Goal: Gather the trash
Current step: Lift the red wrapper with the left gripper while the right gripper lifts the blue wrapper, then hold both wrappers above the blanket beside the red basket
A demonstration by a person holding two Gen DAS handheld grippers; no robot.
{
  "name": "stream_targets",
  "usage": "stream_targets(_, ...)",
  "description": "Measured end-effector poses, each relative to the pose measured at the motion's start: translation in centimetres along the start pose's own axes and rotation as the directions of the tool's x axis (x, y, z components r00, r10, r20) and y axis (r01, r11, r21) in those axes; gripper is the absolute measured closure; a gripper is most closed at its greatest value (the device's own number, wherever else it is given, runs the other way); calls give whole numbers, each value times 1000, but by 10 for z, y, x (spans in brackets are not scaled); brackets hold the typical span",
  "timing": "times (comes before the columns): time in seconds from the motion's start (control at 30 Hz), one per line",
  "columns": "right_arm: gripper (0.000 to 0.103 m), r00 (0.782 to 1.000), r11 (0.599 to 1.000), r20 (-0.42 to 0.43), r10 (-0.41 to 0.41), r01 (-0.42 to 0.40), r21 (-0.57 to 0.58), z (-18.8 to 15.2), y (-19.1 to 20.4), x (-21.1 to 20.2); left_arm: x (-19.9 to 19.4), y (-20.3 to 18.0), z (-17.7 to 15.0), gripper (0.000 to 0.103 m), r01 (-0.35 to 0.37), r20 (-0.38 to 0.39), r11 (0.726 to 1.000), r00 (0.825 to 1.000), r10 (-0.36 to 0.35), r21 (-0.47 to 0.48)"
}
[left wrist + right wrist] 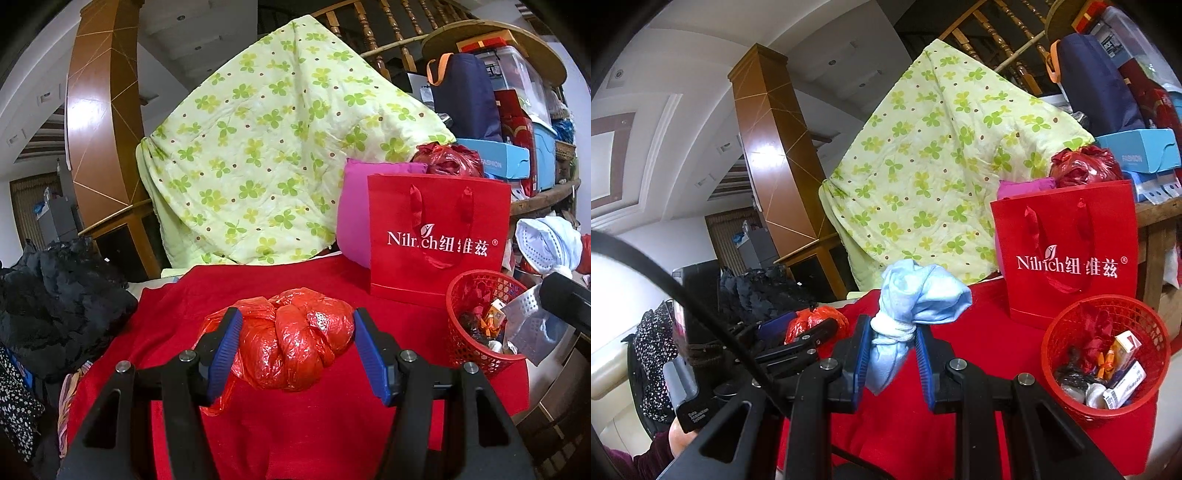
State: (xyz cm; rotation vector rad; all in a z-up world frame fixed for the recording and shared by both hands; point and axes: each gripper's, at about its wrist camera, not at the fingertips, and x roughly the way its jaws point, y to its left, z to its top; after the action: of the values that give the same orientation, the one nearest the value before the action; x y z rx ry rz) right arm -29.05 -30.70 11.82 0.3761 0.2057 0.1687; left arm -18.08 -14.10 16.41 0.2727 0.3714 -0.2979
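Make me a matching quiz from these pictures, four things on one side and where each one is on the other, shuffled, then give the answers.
Things:
1. knotted red plastic bag
2. knotted light blue bag
3. red mesh basket
4. red paper gift bag

Places:
A. standing upright behind the basket
B. clamped in the right gripper
C. between the left gripper pads
D. on the red cloth, holding wrappers

Pairs: 1-C, 2-B, 3-D, 4-A

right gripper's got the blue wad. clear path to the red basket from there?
Probably yes. The right gripper is shut on the knotted blue bundle, and the red basket sits open-topped just to its right on the red cloth, with nothing standing between them.
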Motion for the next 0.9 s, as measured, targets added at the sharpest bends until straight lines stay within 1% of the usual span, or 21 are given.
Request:
stream_targets(0.33,78,1000,1000,11,-14,14,14,-1,-11,-11,0,-17,2,40,22,-1,999,1000,-22,30)
stream_targets(0.9,78,999,998,11,-50,49,31,1,-28,-28,7,-46,6,40,73,-15,996,997,-72,45)
